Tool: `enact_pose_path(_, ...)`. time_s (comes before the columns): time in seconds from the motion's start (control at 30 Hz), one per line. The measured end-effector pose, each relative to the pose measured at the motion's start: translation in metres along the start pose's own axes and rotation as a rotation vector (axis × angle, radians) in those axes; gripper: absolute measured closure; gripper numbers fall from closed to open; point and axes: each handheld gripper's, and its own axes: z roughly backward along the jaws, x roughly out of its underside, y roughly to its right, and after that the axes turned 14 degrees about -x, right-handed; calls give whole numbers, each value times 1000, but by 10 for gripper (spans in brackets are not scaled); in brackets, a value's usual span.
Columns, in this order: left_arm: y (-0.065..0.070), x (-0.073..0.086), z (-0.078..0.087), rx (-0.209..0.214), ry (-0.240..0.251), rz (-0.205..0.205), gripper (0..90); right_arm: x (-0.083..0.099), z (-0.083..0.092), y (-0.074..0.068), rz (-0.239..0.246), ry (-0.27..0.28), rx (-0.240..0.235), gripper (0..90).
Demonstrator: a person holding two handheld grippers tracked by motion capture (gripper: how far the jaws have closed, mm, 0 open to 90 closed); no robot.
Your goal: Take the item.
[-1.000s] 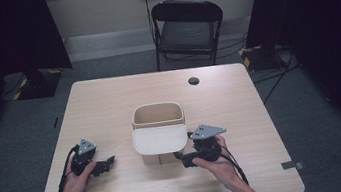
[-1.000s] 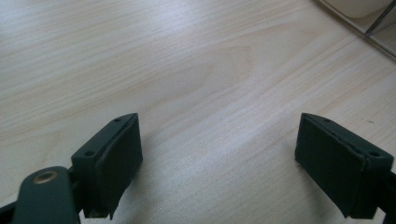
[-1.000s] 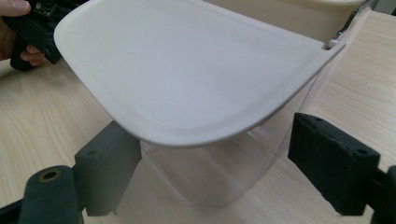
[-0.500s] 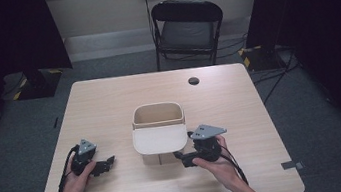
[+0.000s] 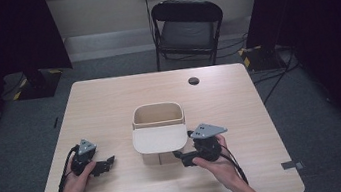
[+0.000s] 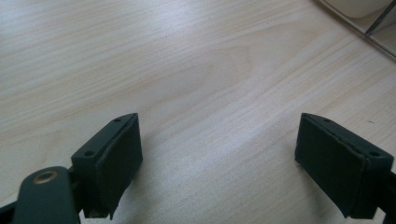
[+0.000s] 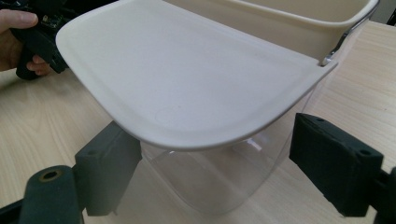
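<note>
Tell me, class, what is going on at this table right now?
A person sits at a wooden table with tongs in each hand. In the middle stands a clear container with a cream rim and a flat cream lid hanging out toward the person. The right tongs are open and close to the container, just under the lid's front edge, gripping nothing. The left tongs are open over bare tabletop, off to the container's side.

We hold the left tool (image 5: 108, 161) low at 7 o'clock, its jaws spread wide and pointing toward 3 o'clock. We hold the right tool (image 5: 178, 154) at 5 o'clock, jaws likewise wide apart, pointing toward 9 o'clock. Both forearms enter from 6 o'clock.
</note>
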Motion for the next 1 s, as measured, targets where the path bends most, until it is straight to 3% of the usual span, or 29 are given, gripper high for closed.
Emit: enact_pose_path(1.0, 0, 0, 0, 0, 0, -1, 142, -10, 2, -2, 18, 14, 8, 172)
